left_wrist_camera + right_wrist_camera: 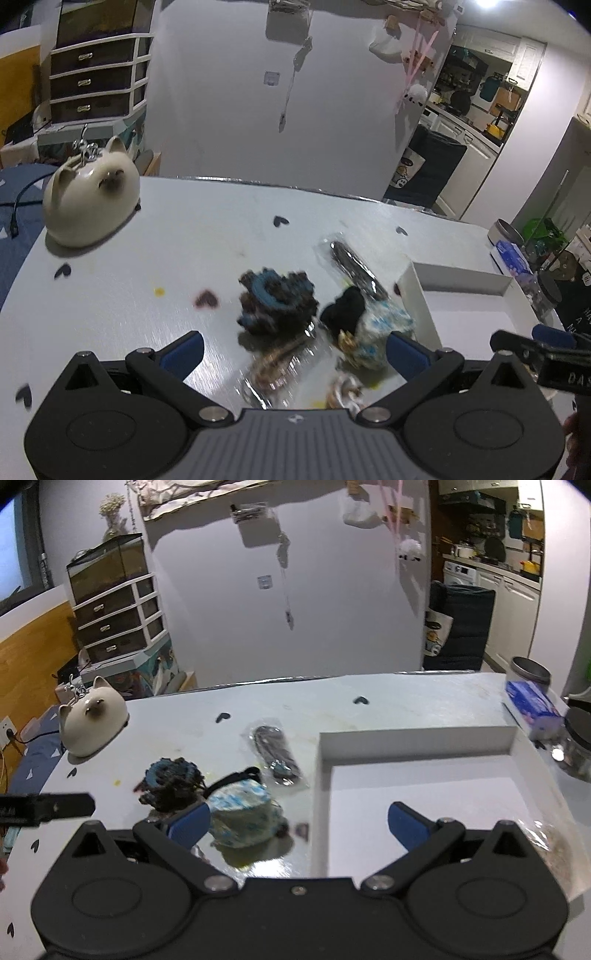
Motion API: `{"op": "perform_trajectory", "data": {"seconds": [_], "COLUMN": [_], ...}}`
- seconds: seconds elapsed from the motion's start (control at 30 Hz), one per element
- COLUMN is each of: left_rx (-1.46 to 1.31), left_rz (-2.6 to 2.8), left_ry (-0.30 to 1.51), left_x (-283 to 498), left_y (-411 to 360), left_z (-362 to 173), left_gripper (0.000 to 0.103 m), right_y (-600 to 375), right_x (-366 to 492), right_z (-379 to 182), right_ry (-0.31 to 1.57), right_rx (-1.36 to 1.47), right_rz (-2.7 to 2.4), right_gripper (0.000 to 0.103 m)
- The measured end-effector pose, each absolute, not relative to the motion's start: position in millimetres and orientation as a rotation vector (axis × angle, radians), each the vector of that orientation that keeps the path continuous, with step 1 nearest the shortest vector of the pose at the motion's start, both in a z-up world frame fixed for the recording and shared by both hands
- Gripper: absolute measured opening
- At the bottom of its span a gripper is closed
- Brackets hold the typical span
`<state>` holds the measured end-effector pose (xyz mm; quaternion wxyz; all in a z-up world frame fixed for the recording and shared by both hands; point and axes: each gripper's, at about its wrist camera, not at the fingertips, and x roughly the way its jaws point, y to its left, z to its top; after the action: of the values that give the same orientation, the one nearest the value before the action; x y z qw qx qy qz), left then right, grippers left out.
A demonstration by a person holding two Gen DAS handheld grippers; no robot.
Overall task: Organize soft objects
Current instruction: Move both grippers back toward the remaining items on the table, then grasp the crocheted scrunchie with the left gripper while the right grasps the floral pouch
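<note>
A dark blue-and-brown scrunchie (pixel 277 301) lies mid-table; it also shows in the right wrist view (pixel 171 784). Beside it lies a white-and-blue soft bundle (pixel 384 325) with a black piece (pixel 343 312) on it; the bundle also shows in the right wrist view (pixel 243 812). A clear packet with a dark item (pixel 354 266) lies behind, also visible in the right wrist view (pixel 275 755). More clear packets (pixel 280 369) lie near me. A shallow white box (pixel 417 738) stands to the right. My left gripper (pixel 295 350) is open above the packets. My right gripper (pixel 297 823) is open, straddling the box's left wall.
A white cat-shaped ceramic (pixel 90 199) stands at the table's far left. A metal tin (pixel 530 672), a blue packet (pixel 532 705) and a jar (pixel 576 746) sit at the far right edge. Another clear packet (pixel 554 849) lies at the box's right corner. A wall rises beyond the table.
</note>
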<state>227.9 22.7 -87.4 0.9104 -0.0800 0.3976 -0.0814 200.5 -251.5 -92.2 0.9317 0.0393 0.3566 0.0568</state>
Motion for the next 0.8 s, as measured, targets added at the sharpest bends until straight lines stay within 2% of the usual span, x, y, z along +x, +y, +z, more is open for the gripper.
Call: {"op": "perform_trajectory", "data": {"seconds": [0.73,0.8], "left_rx": [-0.205,-0.208], "left_rz": [-0.284,-0.287], "left_ry": [0.913,0.925], "left_x": [336,343], "left_y": [25,25], "left_z": [-153,-158], "left_gripper": [0.102,0.100], "right_y": [-191,-188], "right_x": [264,270], "right_z": [-121,-124], "right_ry": [0.836,0.850], "right_rx": [-0.046,-0.049], "right_rz": [0.176,0.190], "right_gripper": [0.103,0.098]}}
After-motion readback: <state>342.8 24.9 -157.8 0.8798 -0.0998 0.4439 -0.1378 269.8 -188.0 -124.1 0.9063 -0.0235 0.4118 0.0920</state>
